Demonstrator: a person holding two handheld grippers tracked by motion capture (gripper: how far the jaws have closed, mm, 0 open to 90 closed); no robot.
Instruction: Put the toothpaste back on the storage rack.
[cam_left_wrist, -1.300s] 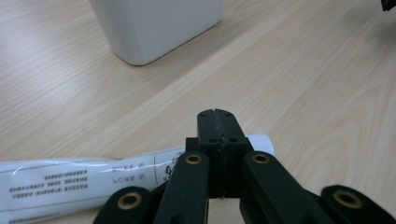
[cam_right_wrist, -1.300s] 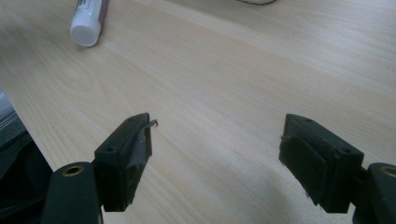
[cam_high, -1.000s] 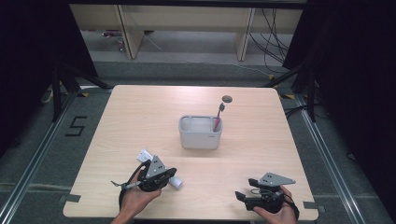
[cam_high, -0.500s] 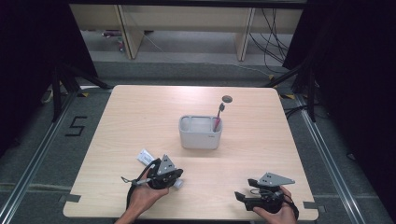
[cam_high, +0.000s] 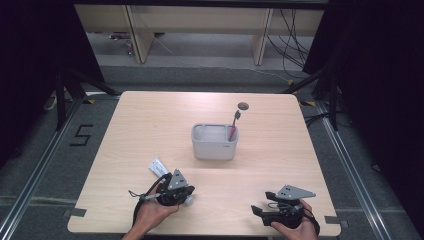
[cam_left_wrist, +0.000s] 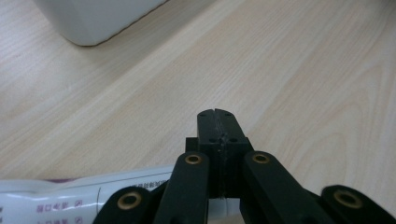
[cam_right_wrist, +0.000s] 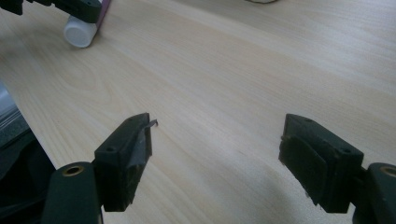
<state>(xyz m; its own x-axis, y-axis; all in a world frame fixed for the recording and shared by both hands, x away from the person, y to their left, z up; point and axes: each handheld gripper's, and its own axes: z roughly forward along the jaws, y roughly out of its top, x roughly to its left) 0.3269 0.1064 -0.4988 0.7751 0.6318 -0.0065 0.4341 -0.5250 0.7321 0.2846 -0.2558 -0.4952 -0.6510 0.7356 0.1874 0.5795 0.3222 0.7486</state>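
Light wooden table (cam_high: 150, 125), rounded corners, dark floor around it. Near the table's middle sits a grey rectangular bin (cam_high: 214, 142), open top; a pink-handled toothbrush (cam_high: 234, 126) stands tilted in its right end, head up. Small dark round spot (cam_high: 243, 105) on the tabletop beyond the bin.

Left gripper (cam_high: 175, 189) low over the near-left part of the table, held by the left hand (cam_high: 150, 215). In the left gripper view its jaws are pressed flat together with nothing between the tips. A white tube (cam_high: 159, 166) with printed text lies on the table right under and beside this gripper; its flat end sticks out toward the far left, its white cap (cam_right_wrist: 79, 35) pokes out on the near right side. Tube is well apart from the bin. Can't tell if the gripper body touches the tube.

Right gripper (cam_right_wrist: 215, 158) at the near-right edge, held by the right hand (cam_high: 300, 225), jaws spread wide over bare wood, nothing between them.
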